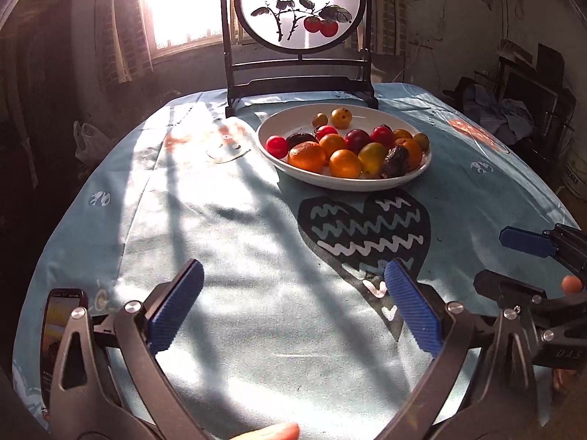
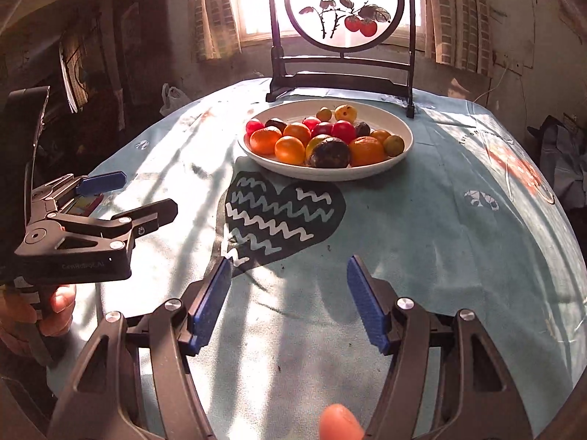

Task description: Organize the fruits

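Hovering wide-jawed, left gripper (image 1: 293, 304) and right gripper (image 2: 290, 302) are gripping nothing. One white bowl (image 2: 403, 128) is holding roughly fifteen fruits (image 2: 290, 149).

Pale blue tablecloth (image 1: 227, 220) over a round table, printed with a dark heart (image 1: 363, 231) crossed by white zigzag lines, plus small orange and white motifs. At the far edge, dark wooden stand (image 1: 301, 84) upright, carrying an oval painted screen (image 1: 300, 3) with red fruit on a branch and brush lettering. Behind it, bright window (image 1: 179, 0) with curtains. Phone (image 1: 60, 333) at the near left edge. White plastic bag (image 1: 88, 139) beyond the table, left.
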`<state>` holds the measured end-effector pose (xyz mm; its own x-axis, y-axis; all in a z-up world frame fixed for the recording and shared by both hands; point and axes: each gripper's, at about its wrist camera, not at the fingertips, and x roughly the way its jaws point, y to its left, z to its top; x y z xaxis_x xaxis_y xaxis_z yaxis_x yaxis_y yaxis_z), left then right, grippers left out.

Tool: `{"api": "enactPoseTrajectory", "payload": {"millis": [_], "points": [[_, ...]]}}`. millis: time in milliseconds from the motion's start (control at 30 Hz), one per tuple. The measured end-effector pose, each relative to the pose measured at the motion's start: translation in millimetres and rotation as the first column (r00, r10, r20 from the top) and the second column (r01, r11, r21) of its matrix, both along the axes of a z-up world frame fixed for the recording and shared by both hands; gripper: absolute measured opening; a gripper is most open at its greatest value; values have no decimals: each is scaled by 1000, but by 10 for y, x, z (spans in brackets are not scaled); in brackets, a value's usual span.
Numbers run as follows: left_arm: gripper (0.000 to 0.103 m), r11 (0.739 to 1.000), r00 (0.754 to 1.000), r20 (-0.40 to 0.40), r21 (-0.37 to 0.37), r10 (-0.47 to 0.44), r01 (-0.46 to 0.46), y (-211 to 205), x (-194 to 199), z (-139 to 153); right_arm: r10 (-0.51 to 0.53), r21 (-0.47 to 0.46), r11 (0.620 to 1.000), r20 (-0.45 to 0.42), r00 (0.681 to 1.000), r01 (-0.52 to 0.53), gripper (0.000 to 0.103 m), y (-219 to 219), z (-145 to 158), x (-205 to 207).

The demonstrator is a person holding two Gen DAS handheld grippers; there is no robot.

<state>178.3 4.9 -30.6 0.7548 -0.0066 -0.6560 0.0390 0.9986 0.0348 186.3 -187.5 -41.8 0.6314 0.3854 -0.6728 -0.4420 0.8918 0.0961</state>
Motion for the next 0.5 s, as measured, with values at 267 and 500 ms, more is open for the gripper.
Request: {"api": "enactPoseTrajectory", "payload": {"millis": [267, 500], "points": [[101, 999, 1000, 28, 42, -5, 3, -67, -59, 2, -22, -17, 1000, 11, 1000, 22, 66, -18, -5, -4], [101, 1000, 1000, 14, 28, 5, -6, -31, -35, -16, -26, -20, 999, 18, 1000, 26, 66, -24, 2, -2]]}}
